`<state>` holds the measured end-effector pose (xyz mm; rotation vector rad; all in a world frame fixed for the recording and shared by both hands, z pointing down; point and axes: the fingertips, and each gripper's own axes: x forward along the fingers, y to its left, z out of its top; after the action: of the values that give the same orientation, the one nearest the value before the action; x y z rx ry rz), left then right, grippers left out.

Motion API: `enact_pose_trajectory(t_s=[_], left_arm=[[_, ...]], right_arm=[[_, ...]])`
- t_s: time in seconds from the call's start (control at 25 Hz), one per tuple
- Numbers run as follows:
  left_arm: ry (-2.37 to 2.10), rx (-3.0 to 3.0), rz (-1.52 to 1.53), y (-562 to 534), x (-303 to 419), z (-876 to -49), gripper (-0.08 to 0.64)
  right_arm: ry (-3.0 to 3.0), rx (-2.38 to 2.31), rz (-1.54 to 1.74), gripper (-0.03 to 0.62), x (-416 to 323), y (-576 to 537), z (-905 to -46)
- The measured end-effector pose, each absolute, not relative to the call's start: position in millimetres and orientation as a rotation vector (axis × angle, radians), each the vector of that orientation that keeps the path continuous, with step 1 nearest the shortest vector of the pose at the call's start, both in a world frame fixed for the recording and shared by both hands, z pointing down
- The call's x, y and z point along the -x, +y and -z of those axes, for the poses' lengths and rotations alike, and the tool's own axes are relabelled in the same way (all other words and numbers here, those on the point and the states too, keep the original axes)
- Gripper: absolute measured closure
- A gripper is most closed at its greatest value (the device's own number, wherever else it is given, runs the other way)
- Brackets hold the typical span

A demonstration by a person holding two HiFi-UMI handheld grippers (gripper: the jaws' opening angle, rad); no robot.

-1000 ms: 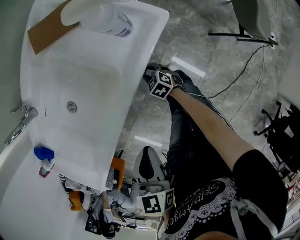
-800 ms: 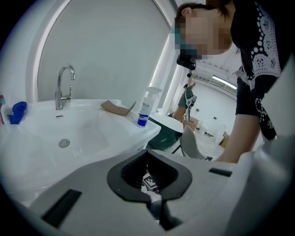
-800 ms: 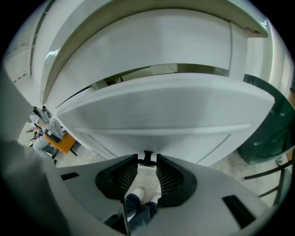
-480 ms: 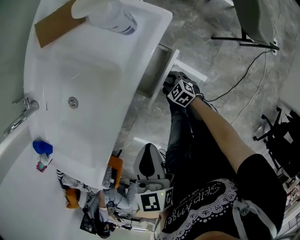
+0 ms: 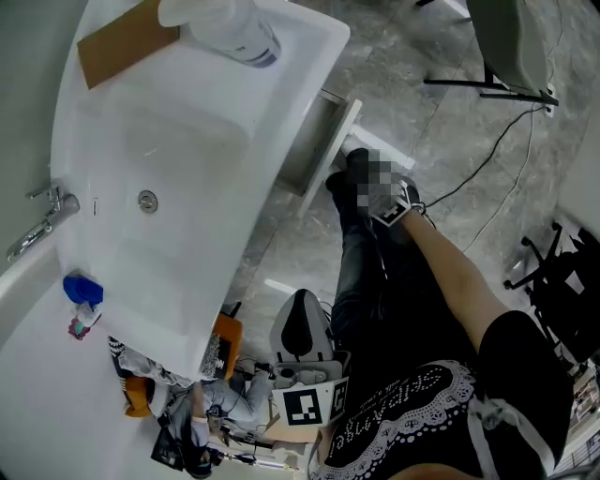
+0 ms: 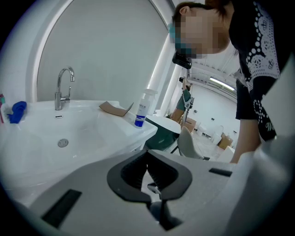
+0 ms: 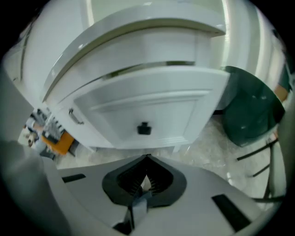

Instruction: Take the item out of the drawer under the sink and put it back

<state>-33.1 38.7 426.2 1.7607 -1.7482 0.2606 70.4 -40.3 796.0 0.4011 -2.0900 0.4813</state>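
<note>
Drawer [image 5: 317,150] now pulled out, knob [image 7: 144,128] just beyond right tongs [image 7: 146,159] closing shut, empty

We see the drawer [image 7: 147,108] under the sink [image 5: 178,178]: white, framed front w/ one dark knob [image 7: 144,128] at ctr. It's pulled partway out, front upright, grey inner wall showing from above. Contents: we can't tell.

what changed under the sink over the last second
The drawer slid out from under the sink. The right gripper then drew back from its knob, jaws closing on nothing. The left gripper and the bottle stayed put.
</note>
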Motion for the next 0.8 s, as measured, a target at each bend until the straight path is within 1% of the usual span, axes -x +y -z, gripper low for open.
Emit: enact_pose_trajectory(t_s=[0.08,0.2,0.48,0.64,0.8], left_arm=[[-1.753,-1.774,-0.246,36,31,-426,0.555],[-1.802,-1.783,-0.241,28,33,-421,0.555],[-1.945,-1.755,-0.213,14,47,-392,0.555],[-1.890,-1.972,-0.164,-16,34,-348,0.555],[-1.703,-2.308,-0.148,-45,-21,-298,0.555]], right_arm=[[-2.142,-0.522,-0.551,0.581,-83,-65,-780],[-2.222,-0.654,-0.607,0.581,-98,-90,-735],[-2.361,-0.780,-0.509,0.580,-146,-111,-594],[-2.526,-0.869,-0.510,0.580,-139,-126,-495],[-2.765,-0.857,-0.503,0.580,-108,-131,-405]])
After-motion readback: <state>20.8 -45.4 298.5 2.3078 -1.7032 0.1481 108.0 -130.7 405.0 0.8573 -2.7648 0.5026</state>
